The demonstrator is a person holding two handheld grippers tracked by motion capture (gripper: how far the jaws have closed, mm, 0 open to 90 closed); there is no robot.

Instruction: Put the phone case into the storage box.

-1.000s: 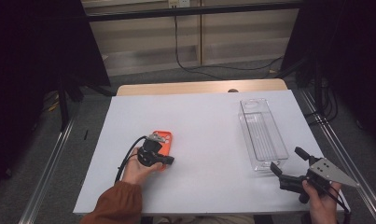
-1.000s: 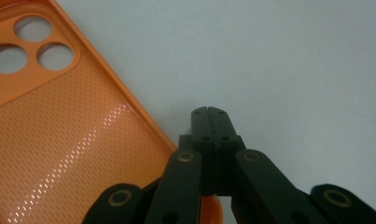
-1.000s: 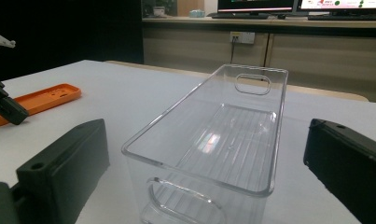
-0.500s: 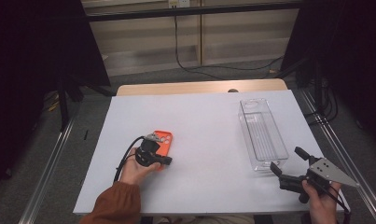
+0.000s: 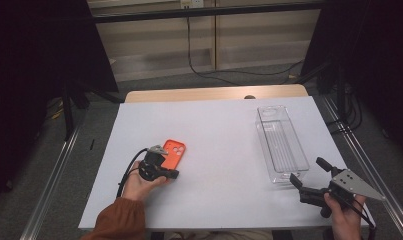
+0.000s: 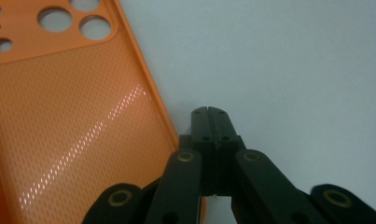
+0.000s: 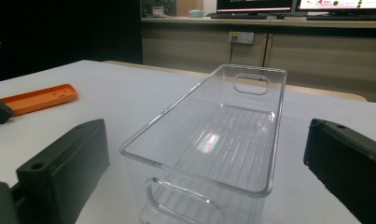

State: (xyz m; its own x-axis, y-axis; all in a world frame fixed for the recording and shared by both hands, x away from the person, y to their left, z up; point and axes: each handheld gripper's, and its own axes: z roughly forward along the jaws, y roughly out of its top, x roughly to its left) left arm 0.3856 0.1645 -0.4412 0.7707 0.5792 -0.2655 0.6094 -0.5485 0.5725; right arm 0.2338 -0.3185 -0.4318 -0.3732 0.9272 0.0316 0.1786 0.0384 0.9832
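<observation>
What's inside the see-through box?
Nothing. The clear box is empty; through it you see only its ribbed bottom and the white table beneath. Its walls hide nothing, since they are see-through.

Lab or office, white worktable (image 5: 219, 130), wall sockets (image 7: 240, 37), monitors (image 7: 255, 5), trailing cables (image 5: 209, 70)

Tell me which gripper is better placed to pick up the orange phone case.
Left. The left gripper sits shut right beside the orange phone case; the right gripper waits open by the clear bin.
</observation>
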